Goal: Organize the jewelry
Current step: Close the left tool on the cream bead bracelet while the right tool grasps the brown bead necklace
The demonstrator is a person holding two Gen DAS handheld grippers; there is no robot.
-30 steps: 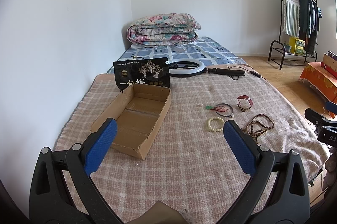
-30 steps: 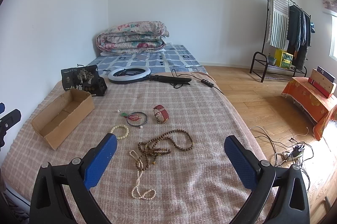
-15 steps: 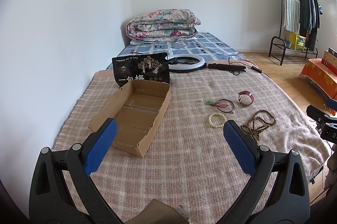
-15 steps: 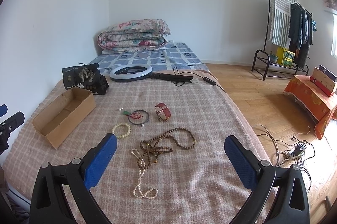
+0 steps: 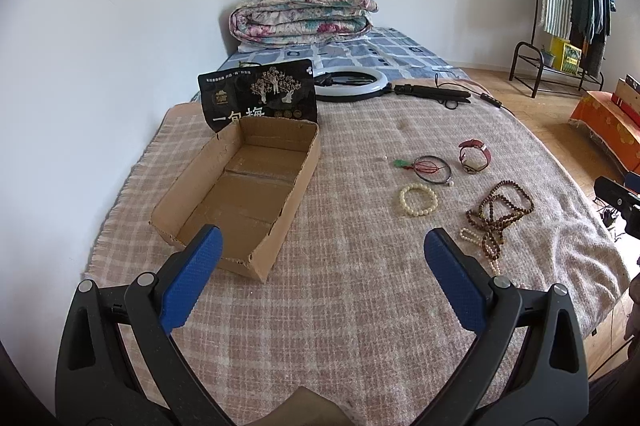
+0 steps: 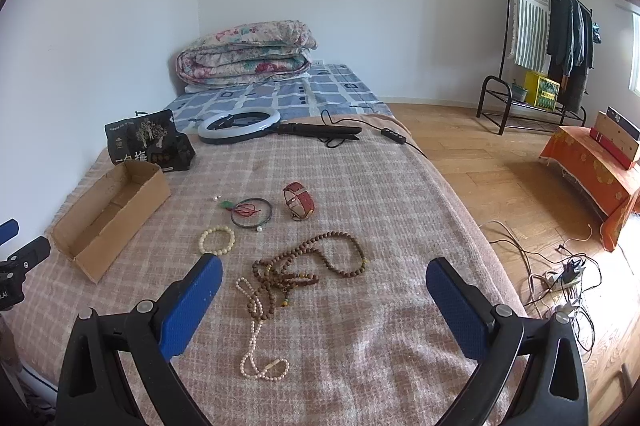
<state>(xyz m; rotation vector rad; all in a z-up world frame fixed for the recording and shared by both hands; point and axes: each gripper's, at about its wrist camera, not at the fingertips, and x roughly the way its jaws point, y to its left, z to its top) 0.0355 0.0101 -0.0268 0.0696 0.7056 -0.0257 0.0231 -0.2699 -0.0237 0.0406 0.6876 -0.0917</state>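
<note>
An empty cardboard box (image 5: 240, 193) (image 6: 108, 214) lies on the left of the checked blanket. Jewelry lies to its right: a cream bead bracelet (image 5: 418, 199) (image 6: 217, 241), a black cord ring with a red and green charm (image 5: 430, 167) (image 6: 250, 211), a red watch (image 5: 474, 155) (image 6: 299, 201), a brown bead necklace (image 5: 500, 209) (image 6: 308, 264) and a white pearl strand (image 6: 256, 338). My left gripper (image 5: 322, 246) is open and empty above the blanket near the box's front corner. My right gripper (image 6: 322, 278) is open and empty above the brown necklace.
A black snack bag (image 5: 262, 93) stands behind the box. A ring light (image 5: 352, 85) with its cable lies further back, then a folded quilt (image 5: 302, 13). The blanket (image 5: 360, 306) ends at the right over wooden floor with cables (image 6: 560, 274) and a clothes rack (image 6: 536, 25).
Both grippers have tilted down and moved a little forward over the blanket; the box and jewelry sit lower and larger in view. Both stay open.
</note>
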